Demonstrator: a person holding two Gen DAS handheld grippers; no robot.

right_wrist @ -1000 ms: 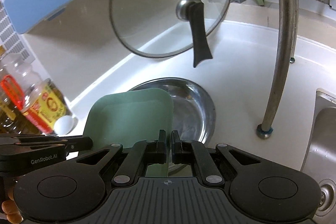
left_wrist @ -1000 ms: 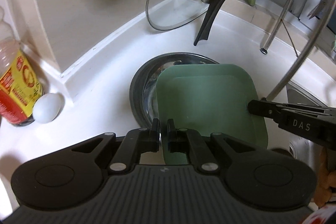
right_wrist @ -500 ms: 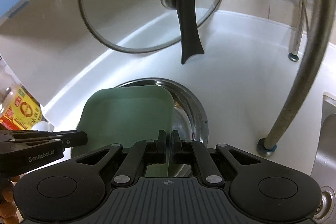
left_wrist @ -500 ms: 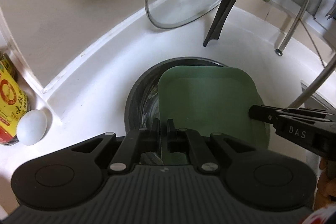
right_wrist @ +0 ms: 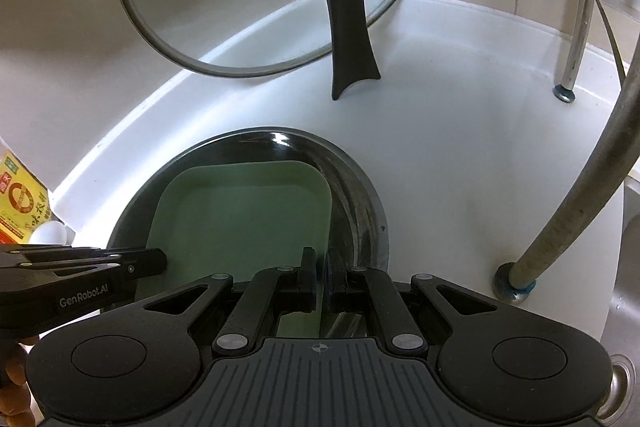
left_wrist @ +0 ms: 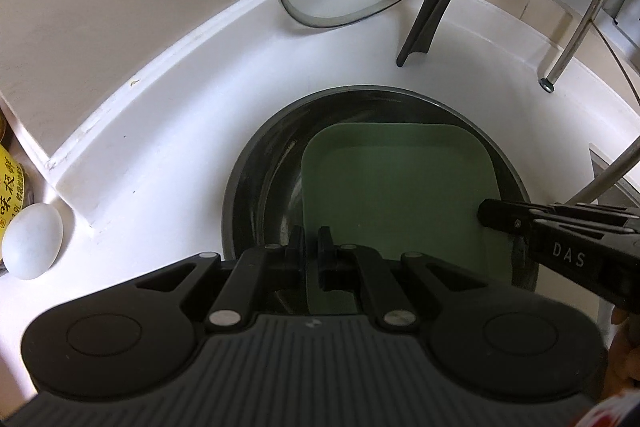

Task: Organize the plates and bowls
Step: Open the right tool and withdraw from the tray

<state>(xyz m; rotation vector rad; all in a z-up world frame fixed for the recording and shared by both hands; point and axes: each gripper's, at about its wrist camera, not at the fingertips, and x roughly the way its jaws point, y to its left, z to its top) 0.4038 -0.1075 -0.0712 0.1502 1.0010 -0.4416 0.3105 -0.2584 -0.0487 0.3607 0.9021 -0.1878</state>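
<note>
A green square plate (left_wrist: 400,195) lies low inside a round steel bowl (left_wrist: 248,187) on the white counter. My left gripper (left_wrist: 312,239) is shut on the plate's near left edge. In the right wrist view the same plate (right_wrist: 240,219) sits within the bowl (right_wrist: 360,195), and my right gripper (right_wrist: 322,263) is shut on its right edge. Each gripper shows in the other's view: the right gripper (left_wrist: 486,213) at the plate's right side, the left gripper (right_wrist: 160,261) at its left side. Whether the plate rests on the bowl's bottom is hidden.
A glass lid (right_wrist: 256,7) with a black handle (right_wrist: 348,39) leans against the back wall behind the bowl. A white egg (left_wrist: 32,247) and a yellow-labelled bottle (right_wrist: 20,203) stand at the left. A faucet pipe (right_wrist: 568,211), a rack leg (right_wrist: 576,27) and the sink edge (left_wrist: 600,163) are at the right.
Both grippers have carried the green plate forward and down. It hung tilted above the bowl's near side before and now sits down inside the bowl's rim.
</note>
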